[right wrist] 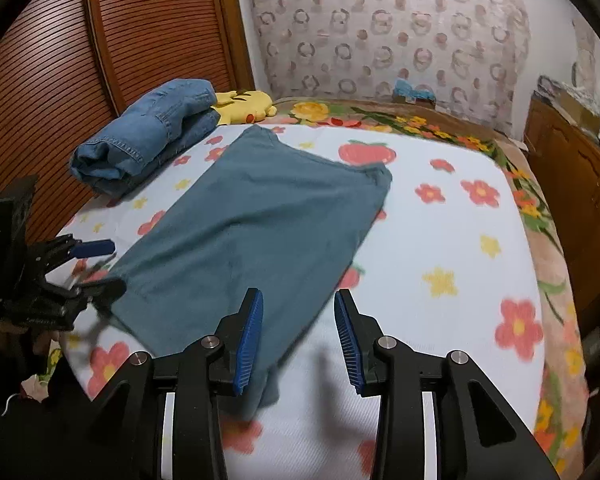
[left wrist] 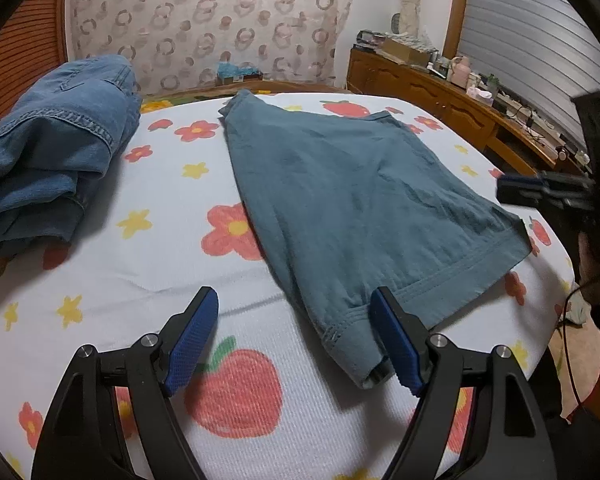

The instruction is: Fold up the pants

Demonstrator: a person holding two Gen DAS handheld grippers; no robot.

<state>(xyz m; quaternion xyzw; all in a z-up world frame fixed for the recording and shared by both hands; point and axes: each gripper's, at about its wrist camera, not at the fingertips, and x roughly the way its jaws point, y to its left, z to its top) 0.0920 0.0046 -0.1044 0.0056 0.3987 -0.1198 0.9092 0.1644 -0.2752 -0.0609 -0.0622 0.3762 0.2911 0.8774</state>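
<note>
Teal-grey pants (left wrist: 360,200) lie folded flat on the flowered bed sheet (left wrist: 140,264). In the left wrist view my left gripper (left wrist: 294,300) stands wide open at their near corner. The hem lies against the inner side of the right finger (left wrist: 396,344), and no pad presses on it. In the right wrist view my right gripper (right wrist: 299,300) is open above the other near corner of the pants (right wrist: 252,232), with only sheet and cloth showing in the gap. Each gripper also shows in the other's view: the right gripper (left wrist: 512,192) at the right edge, the left gripper (right wrist: 110,266) at the left.
Folded blue denim (right wrist: 148,140) sits at the far left of the bed, with a yellow plush toy (right wrist: 244,106) behind it. A slatted wooden headboard (right wrist: 60,60) rises on the left. A wooden dresser (left wrist: 440,96) with clutter on top runs along the right side.
</note>
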